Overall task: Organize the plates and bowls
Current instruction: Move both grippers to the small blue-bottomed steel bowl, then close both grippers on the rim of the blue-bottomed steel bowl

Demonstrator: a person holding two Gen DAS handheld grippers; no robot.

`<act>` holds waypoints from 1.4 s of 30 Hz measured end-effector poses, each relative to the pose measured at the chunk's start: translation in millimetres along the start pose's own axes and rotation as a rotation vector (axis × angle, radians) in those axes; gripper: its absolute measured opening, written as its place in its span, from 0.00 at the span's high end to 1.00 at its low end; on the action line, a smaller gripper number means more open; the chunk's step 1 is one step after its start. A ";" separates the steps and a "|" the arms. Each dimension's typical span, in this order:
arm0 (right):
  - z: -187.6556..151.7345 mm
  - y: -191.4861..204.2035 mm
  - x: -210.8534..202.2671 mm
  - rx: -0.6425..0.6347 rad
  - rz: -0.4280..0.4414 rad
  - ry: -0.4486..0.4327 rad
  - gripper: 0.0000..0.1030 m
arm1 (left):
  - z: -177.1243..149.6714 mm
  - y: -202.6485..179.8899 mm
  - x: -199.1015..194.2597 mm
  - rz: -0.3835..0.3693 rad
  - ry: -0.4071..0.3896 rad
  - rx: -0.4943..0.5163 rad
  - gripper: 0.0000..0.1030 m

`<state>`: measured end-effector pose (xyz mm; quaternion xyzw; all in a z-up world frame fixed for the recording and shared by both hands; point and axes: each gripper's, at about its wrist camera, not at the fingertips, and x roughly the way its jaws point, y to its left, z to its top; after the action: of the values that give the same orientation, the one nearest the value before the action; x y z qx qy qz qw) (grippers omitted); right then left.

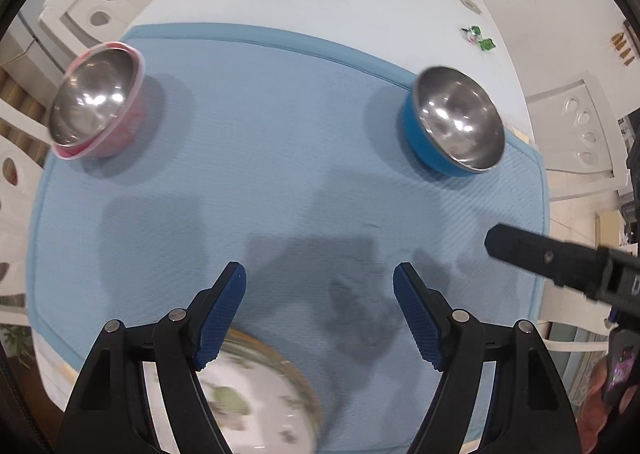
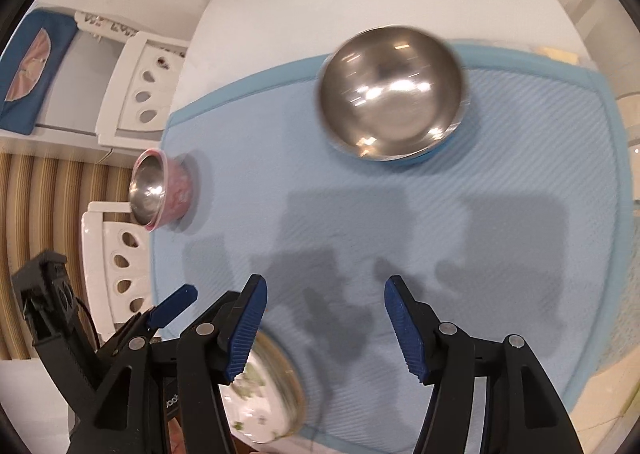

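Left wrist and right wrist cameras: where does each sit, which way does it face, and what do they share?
Left wrist: on the left tool, looking forward and down at the blue mat; its open fingers show, the right tool enters at right.
Right wrist: on the right tool, facing the same mat; open fingers show, the left tool at lower left.
Shared: pink bowl, blue bowl, floral plate.

We hold both tongs spread wide with nothing between their blue ribbed pads. Our left tongs (image 1: 319,286) hang over the near part of the scene, pointing toward the far side. Our right tongs (image 2: 322,298) hang just beside them on the right, equally wide, one dark finger (image 1: 532,252) reaching in from the right.
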<state>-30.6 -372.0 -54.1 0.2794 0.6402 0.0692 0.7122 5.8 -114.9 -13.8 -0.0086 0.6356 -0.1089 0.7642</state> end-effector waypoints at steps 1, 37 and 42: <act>3.3 -6.6 -1.6 0.002 -0.003 0.002 0.42 | 1.4 -6.5 3.0 -0.004 0.006 -0.001 0.27; 106.7 -85.7 52.8 0.105 0.073 0.018 0.42 | 104.6 -55.5 87.8 -0.021 0.013 -0.017 0.28; 110.4 -84.4 58.8 0.106 0.065 0.008 0.42 | 103.0 -61.9 95.3 -0.024 0.020 -0.001 0.29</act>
<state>62.5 -449.8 -143.9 0.3373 0.6363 0.0594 0.6912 112.5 -205.1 -77.1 -0.0154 0.6432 -0.1180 0.7564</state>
